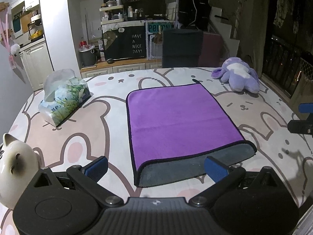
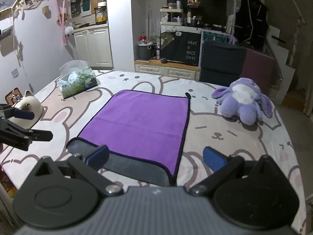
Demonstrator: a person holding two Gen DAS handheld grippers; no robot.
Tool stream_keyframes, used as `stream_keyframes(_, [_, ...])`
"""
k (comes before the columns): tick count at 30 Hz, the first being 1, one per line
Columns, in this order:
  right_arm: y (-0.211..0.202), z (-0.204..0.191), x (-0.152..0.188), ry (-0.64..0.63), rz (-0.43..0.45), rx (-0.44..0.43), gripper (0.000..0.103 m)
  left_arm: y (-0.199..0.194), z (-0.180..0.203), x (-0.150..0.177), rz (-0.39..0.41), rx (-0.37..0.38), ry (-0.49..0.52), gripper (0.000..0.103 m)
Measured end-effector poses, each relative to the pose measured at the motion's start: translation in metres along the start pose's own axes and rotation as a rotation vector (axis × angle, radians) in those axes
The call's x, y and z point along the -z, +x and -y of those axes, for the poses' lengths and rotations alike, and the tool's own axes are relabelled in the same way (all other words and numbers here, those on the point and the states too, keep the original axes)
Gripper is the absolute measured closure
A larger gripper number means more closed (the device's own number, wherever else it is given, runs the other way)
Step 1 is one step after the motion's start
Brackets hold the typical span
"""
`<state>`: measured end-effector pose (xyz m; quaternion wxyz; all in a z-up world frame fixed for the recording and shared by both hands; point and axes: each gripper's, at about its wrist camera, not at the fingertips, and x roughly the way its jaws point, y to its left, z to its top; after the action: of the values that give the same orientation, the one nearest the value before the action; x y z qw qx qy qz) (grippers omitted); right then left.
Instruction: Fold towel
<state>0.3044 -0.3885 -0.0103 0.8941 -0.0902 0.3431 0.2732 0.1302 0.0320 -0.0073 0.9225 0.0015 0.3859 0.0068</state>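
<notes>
A purple towel (image 1: 180,117) with a dark edge lies folded on the bunny-print table, its grey underside showing as a strip along the near edge (image 1: 195,162). It also shows in the right wrist view (image 2: 140,125). My left gripper (image 1: 156,169) is open and empty, hovering just before the towel's near edge. My right gripper (image 2: 156,159) is open and empty, over the towel's near right corner. The right gripper's fingers (image 1: 302,117) show at the right edge of the left wrist view; the left gripper's fingers (image 2: 23,123) show at the left of the right wrist view.
A tissue pack (image 1: 64,96) sits at the far left. A white cat figurine (image 1: 15,164) stands at the near left. A purple plush toy (image 1: 238,76) lies at the far right. A dark chair back (image 1: 182,47) stands behind the table.
</notes>
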Motion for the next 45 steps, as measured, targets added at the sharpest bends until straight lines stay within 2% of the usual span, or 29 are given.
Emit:
stream_keyframes(6, [0.018,0.010,-0.003,-0.017,-0.011,-0.014,0.000,0.021,-0.011,0.001,-0.023,0.038,-0.016,0.000])
stream_keyframes(10, [0.030,0.020,-0.004,-0.007,-0.020,-0.055,0.000,0.034,-0.019,0.003,-0.036,0.047,-0.018,0.000])
stream_keyframes(15, [0.043,0.029,-0.002,-0.058,0.005,-0.048,0.000,0.052,-0.033,0.007,-0.058,0.091,-0.046,0.000])
stream_keyframes(22, [0.064,0.035,0.008,-0.100,0.016,-0.056,0.000,0.076,-0.047,0.018,-0.086,0.176,-0.009,0.000])
stream_keyframes(26, [0.077,0.038,0.015,-0.077,0.000,-0.068,0.000,0.086,-0.056,0.023,-0.097,0.228,-0.020,0.000])
stream_keyframes(30, [0.090,0.041,0.021,-0.060,-0.016,-0.039,0.000,0.093,-0.057,0.023,-0.109,0.250,0.009,0.000])
stream_keyframes(35, [0.104,0.052,0.022,0.006,-0.073,-0.095,0.001,0.100,-0.058,0.022,-0.126,0.277,0.014,0.003])
stream_keyframes(36, [0.106,0.055,0.022,0.020,-0.080,-0.112,0.002,0.100,-0.058,0.021,-0.127,0.290,0.011,0.005])
stream_keyframes(40, [0.114,0.061,0.023,0.069,-0.120,-0.162,0.019,0.107,-0.059,0.019,-0.153,0.323,-0.001,0.017])
stream_keyframes(45, [0.126,0.058,0.025,0.053,-0.175,-0.220,0.035,0.115,-0.060,0.021,-0.194,0.336,-0.005,0.030])
